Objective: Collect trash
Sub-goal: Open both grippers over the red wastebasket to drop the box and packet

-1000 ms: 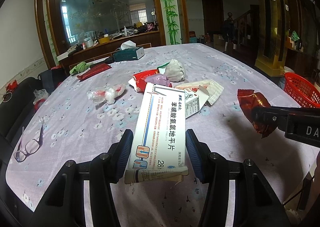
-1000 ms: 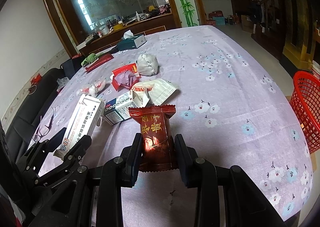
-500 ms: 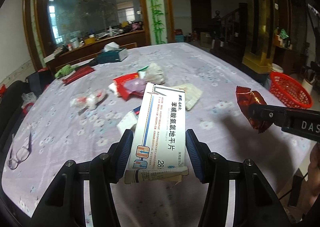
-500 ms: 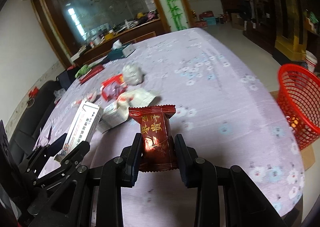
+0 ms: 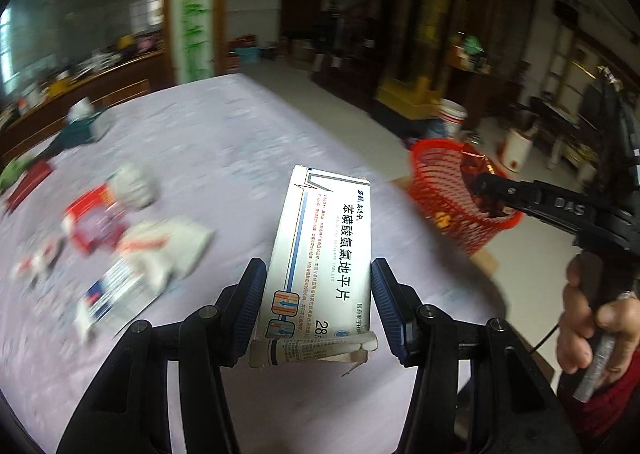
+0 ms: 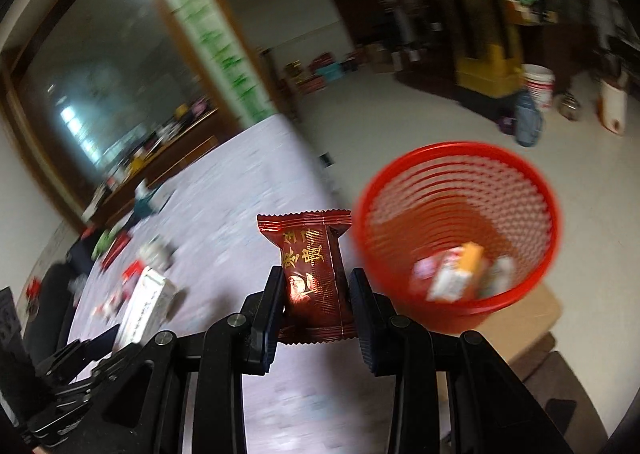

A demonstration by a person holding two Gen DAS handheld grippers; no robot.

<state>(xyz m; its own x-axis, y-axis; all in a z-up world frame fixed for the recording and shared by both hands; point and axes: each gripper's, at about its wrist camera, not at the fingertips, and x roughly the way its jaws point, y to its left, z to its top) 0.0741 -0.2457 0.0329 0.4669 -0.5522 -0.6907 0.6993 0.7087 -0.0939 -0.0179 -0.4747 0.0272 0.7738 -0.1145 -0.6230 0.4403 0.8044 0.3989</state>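
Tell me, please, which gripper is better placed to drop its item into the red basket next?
Right. The right gripper, shut on the dark red snack packet, is beside the red basket. The left gripper, shut on the white medicine box, is over the table.

I've got the white medicine box [image 5: 320, 254] standing upright in my left jaws, the dark red snack packet [image 6: 314, 274] upright in my right, red mesh basket [image 6: 456, 230] beside it, scraps inside.

Black left gripper [image 5: 318, 300] with blue ribbed pads [image 5: 251, 304], silver screws.
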